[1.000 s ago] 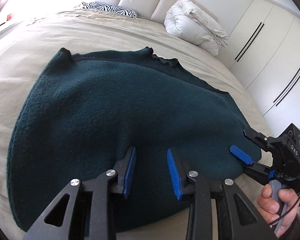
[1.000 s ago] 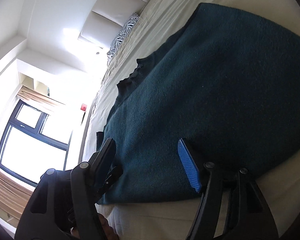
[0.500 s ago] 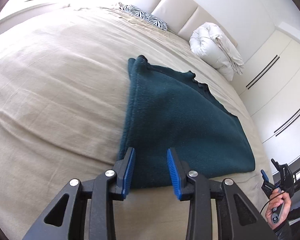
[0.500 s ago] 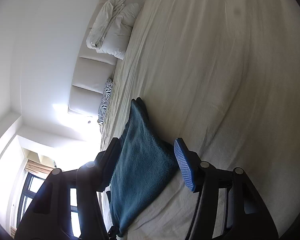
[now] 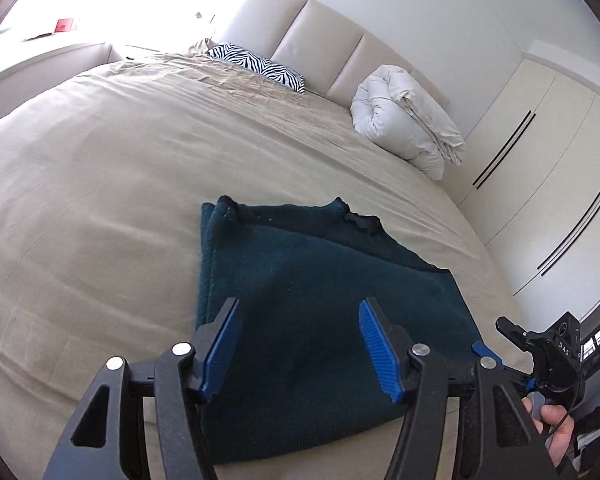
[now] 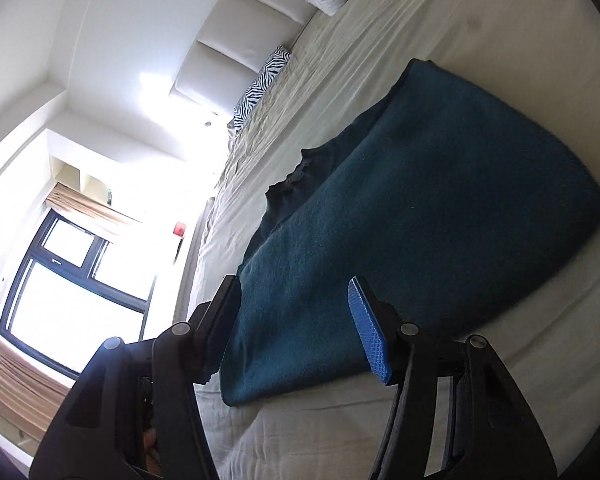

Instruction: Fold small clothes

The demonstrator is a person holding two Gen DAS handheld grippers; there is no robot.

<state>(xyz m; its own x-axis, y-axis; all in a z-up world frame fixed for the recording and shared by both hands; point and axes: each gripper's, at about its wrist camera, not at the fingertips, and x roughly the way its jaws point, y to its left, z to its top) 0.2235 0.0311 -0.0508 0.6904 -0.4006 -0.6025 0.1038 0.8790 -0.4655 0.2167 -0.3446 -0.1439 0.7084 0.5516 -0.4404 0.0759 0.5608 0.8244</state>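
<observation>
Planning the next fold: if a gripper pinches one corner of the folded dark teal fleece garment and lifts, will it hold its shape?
Probably not: the dark teal fleece garment lies limp in soft layers, so it should droop and unfold. Its fuzzy nap likely grips the beige bedsheet, dragging rather than sliding.

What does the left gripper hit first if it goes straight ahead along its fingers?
Most likely the folded dark teal garment on the bed. The left gripper, jaws just opened and empty, points down at its near half; nothing shows in between, though depth is hard to judge.
</observation>
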